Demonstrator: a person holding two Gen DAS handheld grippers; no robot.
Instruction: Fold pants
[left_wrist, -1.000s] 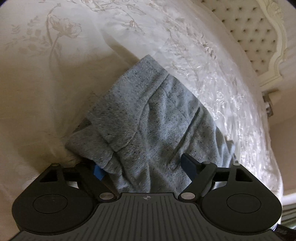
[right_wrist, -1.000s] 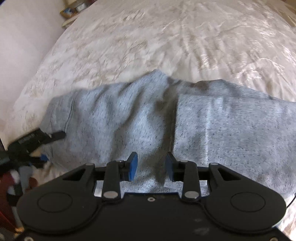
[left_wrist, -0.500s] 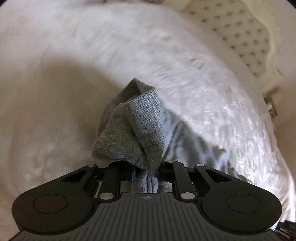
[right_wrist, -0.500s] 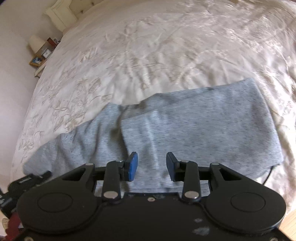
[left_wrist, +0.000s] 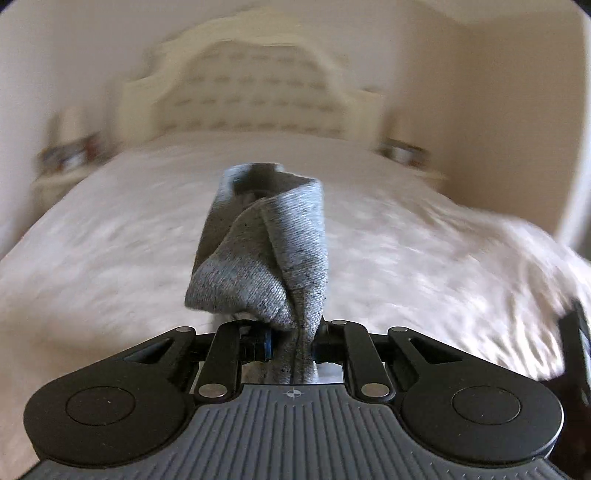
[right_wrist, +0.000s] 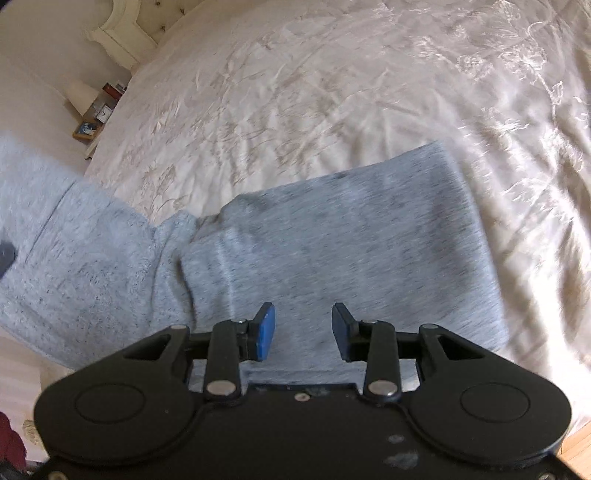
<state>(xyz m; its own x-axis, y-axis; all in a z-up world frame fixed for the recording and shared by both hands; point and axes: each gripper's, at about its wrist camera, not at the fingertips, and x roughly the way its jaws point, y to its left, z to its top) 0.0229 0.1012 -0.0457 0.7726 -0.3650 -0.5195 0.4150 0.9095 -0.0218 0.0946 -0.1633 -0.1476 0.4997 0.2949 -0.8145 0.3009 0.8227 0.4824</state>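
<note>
Left gripper (left_wrist: 293, 345) pinching a bunched fold of the grey pants (left_wrist: 269, 251), fingers pressed tight on the cloth, fabric hanging up and forward in front of the camera, lifted clear of the bedspread (left_wrist: 110, 258). Background blurred: tufted headboard (left_wrist: 255, 92) straight ahead, nightstands either side, too smeared for detail.

Right gripper (right_wrist: 301, 330) spread partway, blue pads (right_wrist: 266, 330) apart, nothing between them, hovering over the pants (right_wrist: 351, 240). Most of the pants lying flat on the cream embroidered bedspread (right_wrist: 332, 74), one folded part under and ahead of the gripper, another part raised off to the left edge of view. Lamp (right_wrist: 81, 94) and small items on a nightstand at upper left, beside the headboard corner (right_wrist: 118, 37).
</note>
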